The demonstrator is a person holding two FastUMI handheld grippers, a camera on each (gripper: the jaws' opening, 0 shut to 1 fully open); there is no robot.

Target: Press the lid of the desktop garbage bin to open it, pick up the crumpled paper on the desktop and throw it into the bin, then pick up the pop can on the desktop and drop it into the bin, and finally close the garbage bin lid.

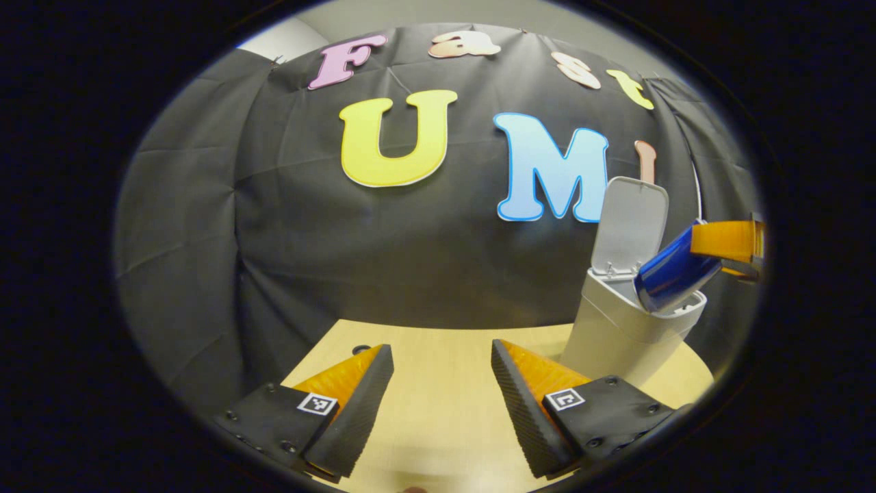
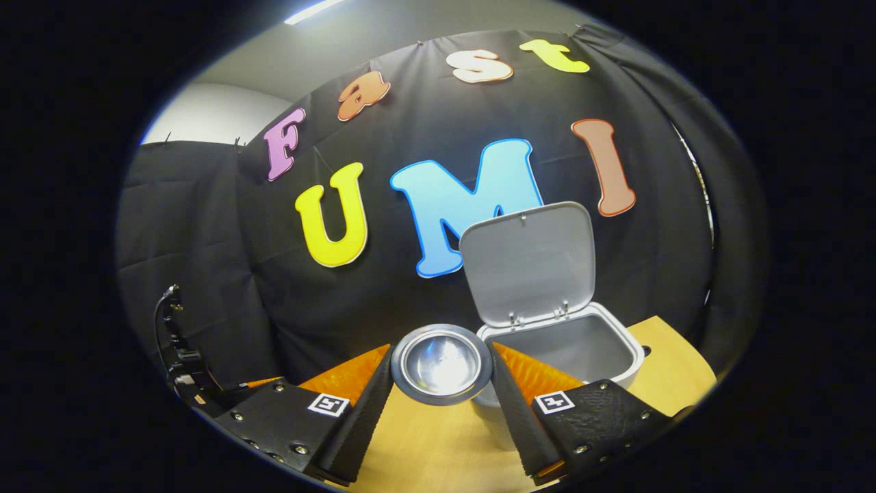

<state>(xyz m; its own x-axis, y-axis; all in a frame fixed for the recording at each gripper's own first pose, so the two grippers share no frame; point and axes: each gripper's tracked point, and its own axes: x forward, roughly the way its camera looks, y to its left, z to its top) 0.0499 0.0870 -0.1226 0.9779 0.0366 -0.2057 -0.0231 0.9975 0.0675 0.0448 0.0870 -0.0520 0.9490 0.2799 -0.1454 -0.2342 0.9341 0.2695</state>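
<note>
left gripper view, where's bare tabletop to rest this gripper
Bare light wooden tabletop lies between and ahead of the open left gripper, back to the black cloth wall. It is crowded at the right: the white plastic bin, lid up, with the right gripper holding the blue pop can over its mouth.

Each handheld gripper carries two wedge-shaped fingers with ribbed inner pads, bolted to matte black mounting plates. The left gripper shows a small square black-and-white marker on each plate, with round screw heads near the plate edges. The right gripper bears the same markers and screws. Black cabling loops along a dark bracket beside it.
</note>
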